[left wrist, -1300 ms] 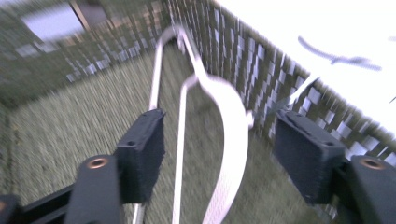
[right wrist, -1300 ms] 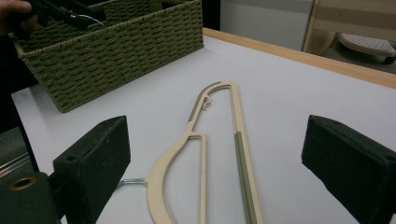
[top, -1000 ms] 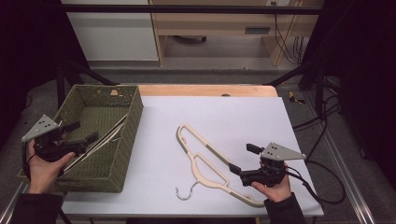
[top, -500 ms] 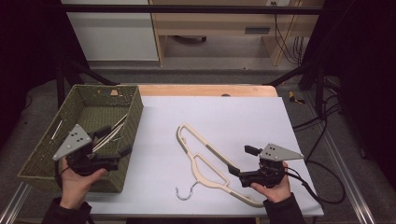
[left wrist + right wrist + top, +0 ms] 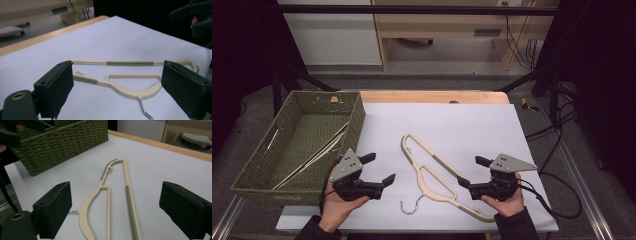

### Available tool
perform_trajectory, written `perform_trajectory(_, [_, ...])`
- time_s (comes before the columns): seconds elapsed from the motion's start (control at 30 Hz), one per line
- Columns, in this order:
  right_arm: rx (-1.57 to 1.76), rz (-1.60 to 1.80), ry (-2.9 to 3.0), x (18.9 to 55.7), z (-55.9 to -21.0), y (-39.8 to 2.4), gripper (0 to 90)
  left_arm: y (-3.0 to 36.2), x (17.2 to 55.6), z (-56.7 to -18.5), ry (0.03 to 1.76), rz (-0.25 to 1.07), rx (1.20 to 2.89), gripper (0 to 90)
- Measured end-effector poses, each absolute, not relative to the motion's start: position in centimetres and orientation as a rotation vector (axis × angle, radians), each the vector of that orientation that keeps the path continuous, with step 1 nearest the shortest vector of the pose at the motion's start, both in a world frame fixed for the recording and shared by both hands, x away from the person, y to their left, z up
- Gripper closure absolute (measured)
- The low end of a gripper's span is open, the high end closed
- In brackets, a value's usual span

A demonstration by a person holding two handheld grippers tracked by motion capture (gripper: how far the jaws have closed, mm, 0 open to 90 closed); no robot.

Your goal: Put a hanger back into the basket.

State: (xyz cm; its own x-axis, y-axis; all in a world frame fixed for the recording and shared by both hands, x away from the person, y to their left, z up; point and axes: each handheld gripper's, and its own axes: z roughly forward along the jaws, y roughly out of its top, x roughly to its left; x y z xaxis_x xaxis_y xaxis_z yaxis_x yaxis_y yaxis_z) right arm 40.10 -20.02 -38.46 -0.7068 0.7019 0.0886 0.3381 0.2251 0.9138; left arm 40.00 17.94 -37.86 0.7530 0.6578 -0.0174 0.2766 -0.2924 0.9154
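Left gripper (image 5: 379,171) gapes beside unlabelled hanger (image 5: 437,175).

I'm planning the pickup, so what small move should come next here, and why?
Probably ease the left gripper forward onto the hanger: its jaws are open and the hanger lies flat on the table just ahead, framed between them, ungripped.

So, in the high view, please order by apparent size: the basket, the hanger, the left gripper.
1. basket, clearly largest.
2. hanger, long but thin.
3. left gripper, smallest, though it sits nearer the camera.
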Motion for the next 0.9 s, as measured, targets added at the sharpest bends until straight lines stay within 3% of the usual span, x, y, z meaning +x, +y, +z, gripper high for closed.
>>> perform_trajectory(0.63, [0.977,1.474,2.161,40.2,-38.5,-19.9,11.7,11.4,40.1,-44.1,0.691,0.340,2.110,15.7])
perform_trajectory(0.77, [0.969,1.475,2.172,40.1,-38.6,-19.8,11.7,10.8,40.2,-44.8,0.712,0.329,2.141,19.8])
perform_trajectory(0.9, [0.966,1.474,2.171,40.2,-38.6,-19.8,11.8,10.4,40.4,-45.4,0.742,0.309,2.157,29.3])
